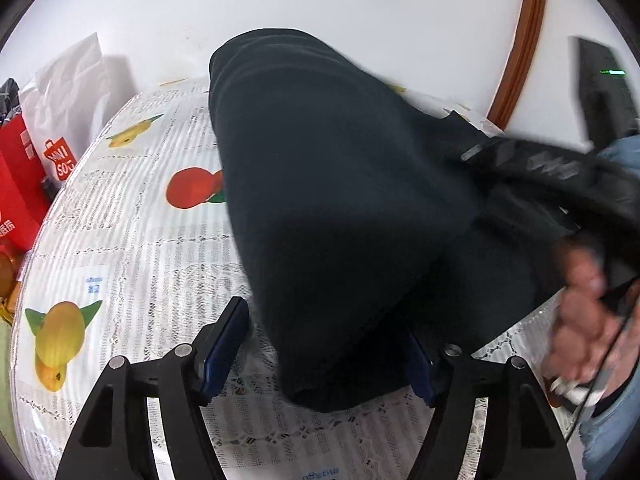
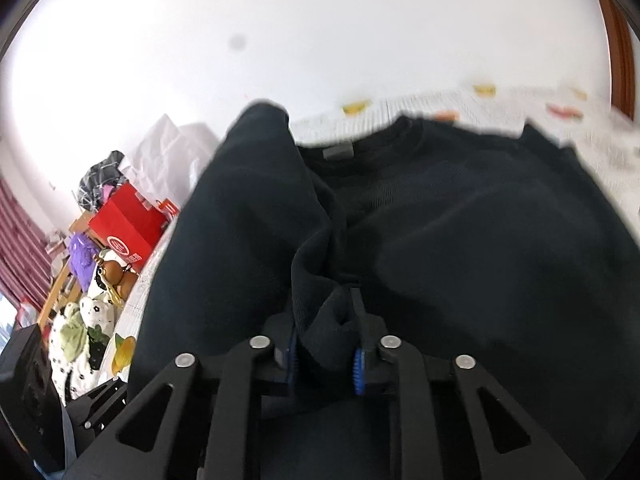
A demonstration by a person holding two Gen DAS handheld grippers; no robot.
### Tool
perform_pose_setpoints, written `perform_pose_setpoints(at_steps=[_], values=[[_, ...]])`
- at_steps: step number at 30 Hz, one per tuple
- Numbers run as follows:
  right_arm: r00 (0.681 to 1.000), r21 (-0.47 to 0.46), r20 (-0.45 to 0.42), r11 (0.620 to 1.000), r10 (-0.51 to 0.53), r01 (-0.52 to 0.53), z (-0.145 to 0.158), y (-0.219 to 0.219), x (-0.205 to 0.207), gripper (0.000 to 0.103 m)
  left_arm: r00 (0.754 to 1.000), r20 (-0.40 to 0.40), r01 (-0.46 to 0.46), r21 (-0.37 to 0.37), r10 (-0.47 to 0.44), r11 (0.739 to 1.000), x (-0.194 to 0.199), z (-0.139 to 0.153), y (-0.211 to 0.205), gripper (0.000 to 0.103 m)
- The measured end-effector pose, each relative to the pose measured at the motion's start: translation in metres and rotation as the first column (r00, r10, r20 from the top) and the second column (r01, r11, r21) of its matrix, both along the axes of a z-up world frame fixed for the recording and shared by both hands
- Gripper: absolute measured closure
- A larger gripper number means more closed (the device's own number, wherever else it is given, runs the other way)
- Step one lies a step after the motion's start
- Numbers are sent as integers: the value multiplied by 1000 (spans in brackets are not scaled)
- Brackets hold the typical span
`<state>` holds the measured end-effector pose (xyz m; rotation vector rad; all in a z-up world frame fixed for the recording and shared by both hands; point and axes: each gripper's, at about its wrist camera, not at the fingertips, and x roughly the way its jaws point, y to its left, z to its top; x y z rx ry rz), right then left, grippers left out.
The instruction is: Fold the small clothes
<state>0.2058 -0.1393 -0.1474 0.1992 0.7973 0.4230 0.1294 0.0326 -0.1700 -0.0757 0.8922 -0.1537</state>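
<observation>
A dark navy sweatshirt [image 1: 340, 200] lies on the fruit-print tablecloth [image 1: 132, 248]. In the left wrist view a folded part of it rises up between my left gripper's [image 1: 320, 344] wide-open fingers, which do not clamp it. In the right wrist view the sweatshirt [image 2: 460, 240] spreads across the table, neck label at the far side. My right gripper [image 2: 326, 344] is shut on a bunched fold of the sweatshirt and holds it raised. The right gripper also shows blurred at the right of the left wrist view [image 1: 540, 168].
A white shopping bag [image 1: 68, 92] and a red box [image 1: 16, 184] stand past the table's left edge. In the right wrist view a cluttered shelf with toys [image 2: 84, 304] stands to the left. A wooden door frame [image 1: 520, 40] is behind.
</observation>
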Motion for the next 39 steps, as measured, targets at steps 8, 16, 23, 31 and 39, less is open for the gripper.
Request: perform_pose_setpoints(at_steps=[8,16,23,31,39], values=[[964,183,216,976,-156,117,55,-100,-62,88,1000,0,-12,13,12,1000,3,-1,-1,24],[986,21,51,987,-160,159,3,-113,-61,69,998,13,56,-31,-56,998,-4,3,0,26],[994,74,-13,992,-105,106,1,-111,-22,47,993,22,115,-22,-115,993,1,12,-33,26],[996,11,-68,998,-66,66,-10,-75,3,85,997,-17,77,39,-77,996,23,-2,-55,18],[960,94,249,989,-132,112,61,-128,-40,93,998,-12,68,40,-67,997,21,1,-54,18]])
